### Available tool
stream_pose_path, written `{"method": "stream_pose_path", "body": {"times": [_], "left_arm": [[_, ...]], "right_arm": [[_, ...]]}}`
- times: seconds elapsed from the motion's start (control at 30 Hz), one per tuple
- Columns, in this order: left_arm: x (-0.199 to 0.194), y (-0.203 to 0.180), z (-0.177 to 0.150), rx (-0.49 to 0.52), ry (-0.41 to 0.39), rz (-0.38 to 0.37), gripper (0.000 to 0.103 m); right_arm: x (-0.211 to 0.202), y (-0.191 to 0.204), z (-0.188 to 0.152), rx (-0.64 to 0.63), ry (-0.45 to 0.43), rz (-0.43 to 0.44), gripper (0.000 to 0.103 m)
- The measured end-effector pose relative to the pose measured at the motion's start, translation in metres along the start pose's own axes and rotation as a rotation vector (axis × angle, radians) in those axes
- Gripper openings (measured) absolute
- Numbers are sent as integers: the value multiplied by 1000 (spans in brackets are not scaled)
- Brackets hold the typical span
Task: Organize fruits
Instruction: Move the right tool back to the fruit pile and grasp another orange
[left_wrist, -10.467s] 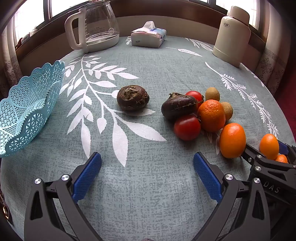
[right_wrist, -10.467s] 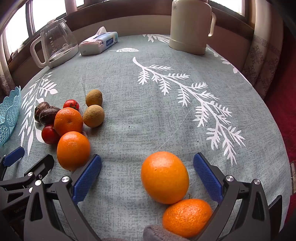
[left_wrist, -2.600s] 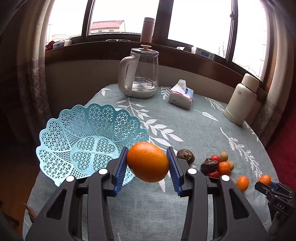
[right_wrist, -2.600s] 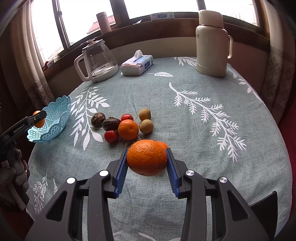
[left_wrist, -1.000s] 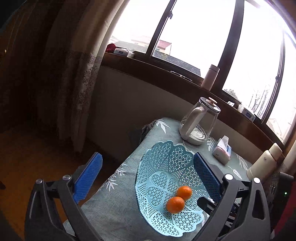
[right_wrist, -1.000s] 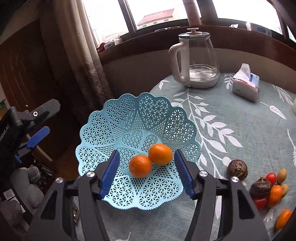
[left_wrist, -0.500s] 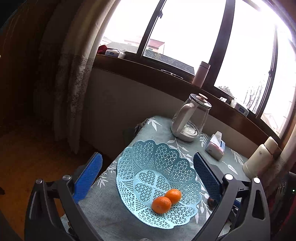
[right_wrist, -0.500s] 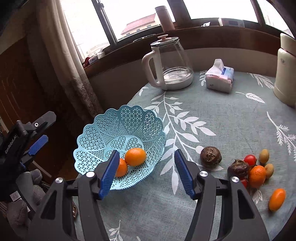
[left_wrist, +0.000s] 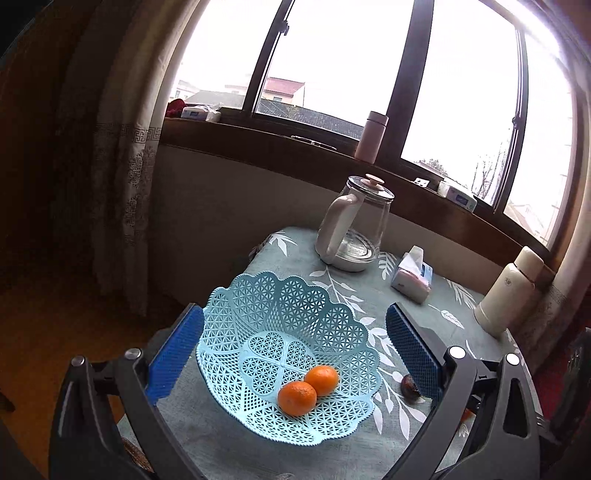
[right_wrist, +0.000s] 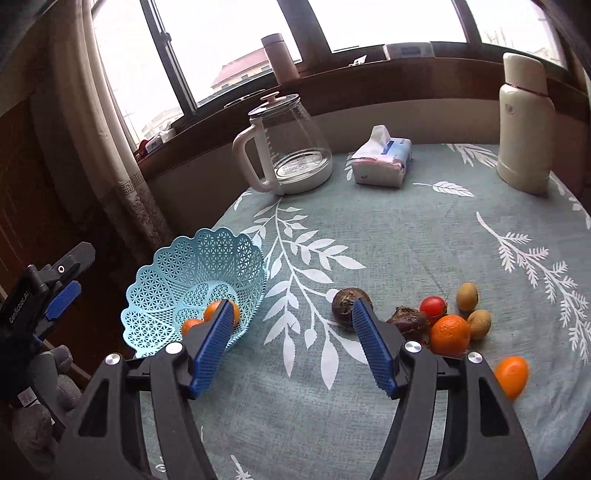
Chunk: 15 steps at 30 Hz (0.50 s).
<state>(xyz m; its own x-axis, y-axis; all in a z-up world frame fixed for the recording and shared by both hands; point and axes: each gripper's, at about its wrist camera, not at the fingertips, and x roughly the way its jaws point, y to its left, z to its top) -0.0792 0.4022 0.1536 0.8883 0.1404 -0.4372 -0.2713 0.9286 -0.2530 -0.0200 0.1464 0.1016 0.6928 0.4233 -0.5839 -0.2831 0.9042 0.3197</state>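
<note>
A leaf-patterned tablecloth (right_wrist: 406, 236) is covering the table beneath the windows. At the left edge, the blue basket (left_wrist: 258, 306) is holding two oranges (left_wrist: 297, 398) touching each other. The left gripper (left_wrist: 295, 354) is hanging released above it. The right gripper (right_wrist: 291, 347) is hovering spread and empty. The remaining fruits (right_wrist: 448, 332) are clustering to the right.
</note>
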Motion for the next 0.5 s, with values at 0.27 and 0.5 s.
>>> {"method": "stream_pose_path", "body": {"times": [0.27, 0.5], "left_arm": [[3, -19, -9, 26, 34, -43, 100], [3, -35, -16, 69, 44, -59, 100]], "right_arm": [[-15, -43, -5, 61, -20, -83, 70], [-30, -81, -8, 129, -46, -153, 71]]}}
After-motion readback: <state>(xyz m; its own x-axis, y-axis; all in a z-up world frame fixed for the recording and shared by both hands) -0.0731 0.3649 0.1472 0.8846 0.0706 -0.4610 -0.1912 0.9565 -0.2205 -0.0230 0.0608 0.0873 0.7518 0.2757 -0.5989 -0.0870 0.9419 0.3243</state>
